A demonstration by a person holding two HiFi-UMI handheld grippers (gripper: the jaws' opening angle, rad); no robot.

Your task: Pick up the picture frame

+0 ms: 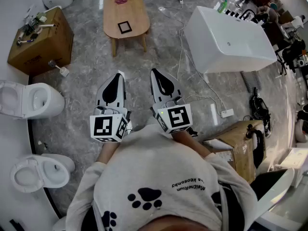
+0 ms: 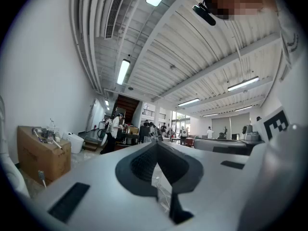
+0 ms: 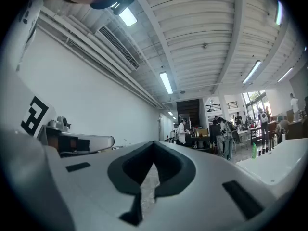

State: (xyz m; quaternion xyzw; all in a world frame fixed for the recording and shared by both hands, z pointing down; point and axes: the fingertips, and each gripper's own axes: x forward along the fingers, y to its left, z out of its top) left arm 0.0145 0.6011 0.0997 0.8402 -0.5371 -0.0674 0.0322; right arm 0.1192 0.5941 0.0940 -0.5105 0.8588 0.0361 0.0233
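Left gripper [image 1: 118, 76] and right gripper [image 1: 155, 73], both clenched and empty, sit side by side above the marble floor [image 1: 82, 95]; the picture frame [image 1: 124, 27] lies on the far wooden bench [image 1: 138, 11], well apart.

Left hand-held gripper [image 1: 117, 76]: jaws pressed together with nothing between them; it points level and forward, out from the chest.
Right hand-held gripper [image 1: 155, 72]: jaws pressed together, empty and level; it sits just beside the left one, and the two tips lean slightly toward each other.
Left marker cube [image 1: 109, 127]: at the gripper's rear, near the torso.
Right marker cube [image 1: 174, 118]: likewise.
Left arm [image 1: 89, 184]: bent, in a light sleeve.
Right arm [image 1: 222, 166]: bent, in a light sleeve.
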